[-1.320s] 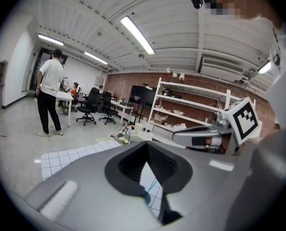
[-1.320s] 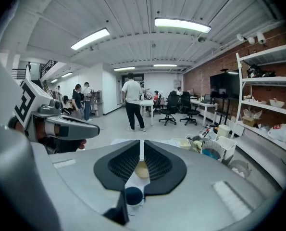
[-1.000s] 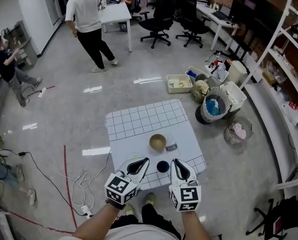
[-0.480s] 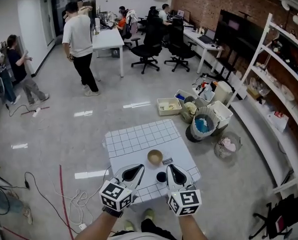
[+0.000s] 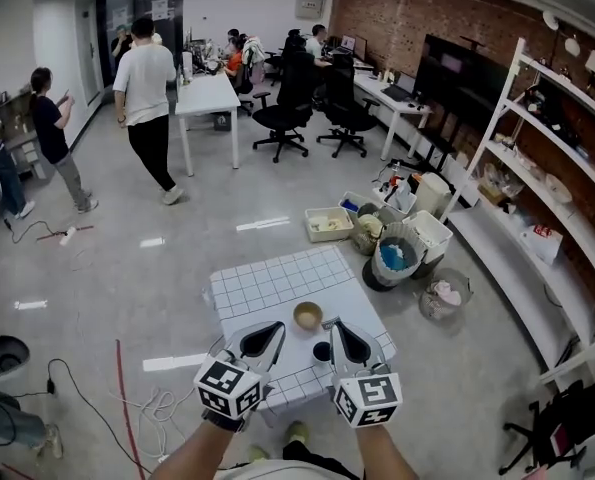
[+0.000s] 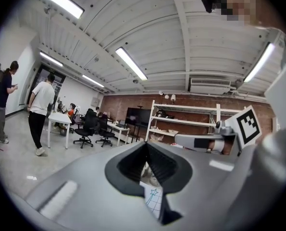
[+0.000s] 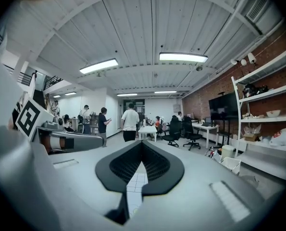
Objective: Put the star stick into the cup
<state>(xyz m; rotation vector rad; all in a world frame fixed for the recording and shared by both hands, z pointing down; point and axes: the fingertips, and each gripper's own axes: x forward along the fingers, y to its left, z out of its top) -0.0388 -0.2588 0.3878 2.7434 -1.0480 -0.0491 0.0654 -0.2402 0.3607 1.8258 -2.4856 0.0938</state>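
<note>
A tan wooden cup [image 5: 308, 316] stands near the middle of the white gridded table [image 5: 277, 283]. A small black round thing [image 5: 321, 351] lies just in front of it, between my two grippers. My left gripper [image 5: 276, 327] hovers over the table's near left part, jaws together and empty. My right gripper [image 5: 335, 326] hangs at the near right, also shut and empty. In the left gripper view, a small blue-green star shape [image 6: 154, 195] on gridded surface shows through the gap below the shut left gripper [image 6: 145, 144]. The right gripper [image 7: 142, 143] frames only grid tiles.
The small table stands on a shiny grey floor. Bins and baskets [image 5: 397, 253] crowd its far right, with a white shelf unit [image 5: 537, 198] beyond. Cables [image 5: 152, 403] trail at the near left. People [image 5: 145, 93], desks and office chairs [image 5: 282, 103] fill the back.
The head view has tilted up, so the table and grippers sit lower and smaller in frame. Both grippers keep their places over the table's near edge. The person in white has walked further back.
</note>
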